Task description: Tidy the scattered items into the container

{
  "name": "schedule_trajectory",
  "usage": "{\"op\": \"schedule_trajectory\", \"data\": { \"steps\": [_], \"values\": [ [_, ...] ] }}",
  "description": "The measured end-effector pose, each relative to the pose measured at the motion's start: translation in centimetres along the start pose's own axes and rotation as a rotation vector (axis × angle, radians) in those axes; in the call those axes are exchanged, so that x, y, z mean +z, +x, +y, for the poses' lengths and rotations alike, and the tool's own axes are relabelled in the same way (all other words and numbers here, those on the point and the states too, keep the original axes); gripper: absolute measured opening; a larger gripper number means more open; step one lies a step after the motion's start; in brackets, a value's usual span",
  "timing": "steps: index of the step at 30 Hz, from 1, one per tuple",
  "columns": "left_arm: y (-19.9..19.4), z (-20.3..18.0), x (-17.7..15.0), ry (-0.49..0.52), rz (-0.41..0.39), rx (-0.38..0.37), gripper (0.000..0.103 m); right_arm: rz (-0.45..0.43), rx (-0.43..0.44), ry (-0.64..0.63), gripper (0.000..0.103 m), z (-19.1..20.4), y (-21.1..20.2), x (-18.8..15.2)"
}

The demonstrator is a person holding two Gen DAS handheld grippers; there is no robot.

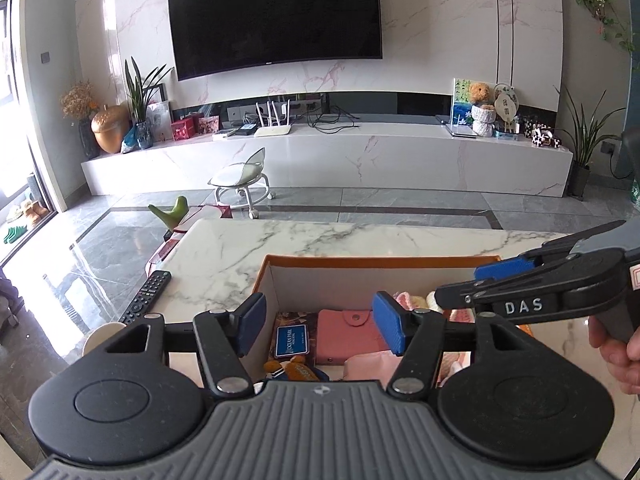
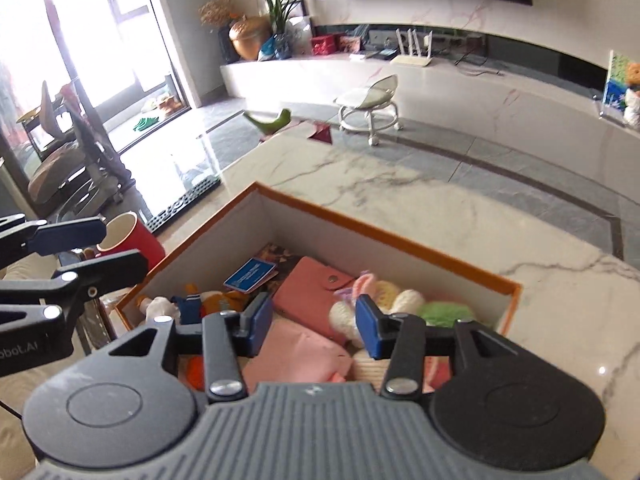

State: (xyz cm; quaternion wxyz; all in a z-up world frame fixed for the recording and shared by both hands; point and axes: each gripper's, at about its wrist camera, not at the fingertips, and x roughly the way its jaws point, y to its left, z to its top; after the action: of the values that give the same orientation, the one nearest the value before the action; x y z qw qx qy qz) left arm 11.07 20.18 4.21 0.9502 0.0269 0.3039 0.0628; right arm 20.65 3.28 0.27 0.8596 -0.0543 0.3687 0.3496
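An orange-rimmed box [image 1: 380, 261] stands on the marble table [image 1: 320, 240]. In it lie a pink wallet [image 1: 348, 336], a blue card [image 1: 291, 340], a small stuffed toy [image 1: 294, 370] and knitted items [image 1: 416, 300]. My left gripper [image 1: 320, 326] is open and empty above the box. My right gripper [image 2: 314, 324] is open and empty above the box [image 2: 380, 232], over the wallet [image 2: 312, 292] and a knitted doll [image 2: 384, 298]. The right gripper also shows at the right in the left wrist view [image 1: 480, 280]. The left gripper also shows at the left in the right wrist view [image 2: 92, 248].
A black remote [image 1: 146, 296] lies on the table left of the box. A red cup [image 2: 132, 240] stands beside the box's left corner. A white rolling stool [image 1: 242, 178] and a green bird-shaped object [image 1: 170, 210] stand on the floor beyond the table.
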Motion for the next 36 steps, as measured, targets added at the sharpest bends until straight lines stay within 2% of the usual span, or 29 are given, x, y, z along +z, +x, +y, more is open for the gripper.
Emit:
{"op": "schedule_trajectory", "data": {
  "steps": [5,7,9,10,11,14,19,23,29,36],
  "values": [
    [-1.8,-1.8,0.4,0.016,-0.029,-0.008,0.075,-0.131,-0.121,-0.003,0.066,-0.5,-5.7,-0.6],
    [-2.5,-2.3,0.5,0.003,-0.040,-0.013,0.079,-0.185,-0.160,-0.002,0.068,-0.4,-7.8,-1.1],
    [-3.3,-2.6,0.7,-0.023,-0.058,-0.020,0.084,-0.241,-0.193,0.006,0.081,-0.3,-9.9,-1.5],
    [-3.6,-2.8,0.8,-0.041,-0.068,-0.020,0.089,-0.268,-0.205,0.008,0.084,-0.2,-10.9,-1.8],
    [-4.0,-2.9,0.8,-0.061,-0.079,-0.019,0.090,-0.295,-0.217,0.007,0.085,-0.1,-11.9,-2.1],
    [-4.5,-3.4,0.7,-0.105,-0.086,0.005,0.091,-0.356,-0.253,-0.005,0.086,0.6,-14.8,-3.2],
    [-4.7,-5.2,-0.7,-0.094,-0.059,0.073,0.091,-0.407,-0.325,-0.033,0.087,1.6,-17.5,-5.3],
    [-5.6,-6.6,-2.3,-0.098,-0.072,0.094,0.091,-0.386,-0.348,-0.030,0.088,2.0,-18.2,-6.8],
    [-5.2,-6.9,-4.0,-0.138,0.036,0.048,0.091,-0.307,-0.315,0.030,0.091,2.0,-16.9,-9.5],
    [-4.9,-6.4,-6.1,-0.150,0.111,0.064,0.091,-0.222,-0.311,0.037,0.091,2.4,-14.7,-11.8]
  ]
}}
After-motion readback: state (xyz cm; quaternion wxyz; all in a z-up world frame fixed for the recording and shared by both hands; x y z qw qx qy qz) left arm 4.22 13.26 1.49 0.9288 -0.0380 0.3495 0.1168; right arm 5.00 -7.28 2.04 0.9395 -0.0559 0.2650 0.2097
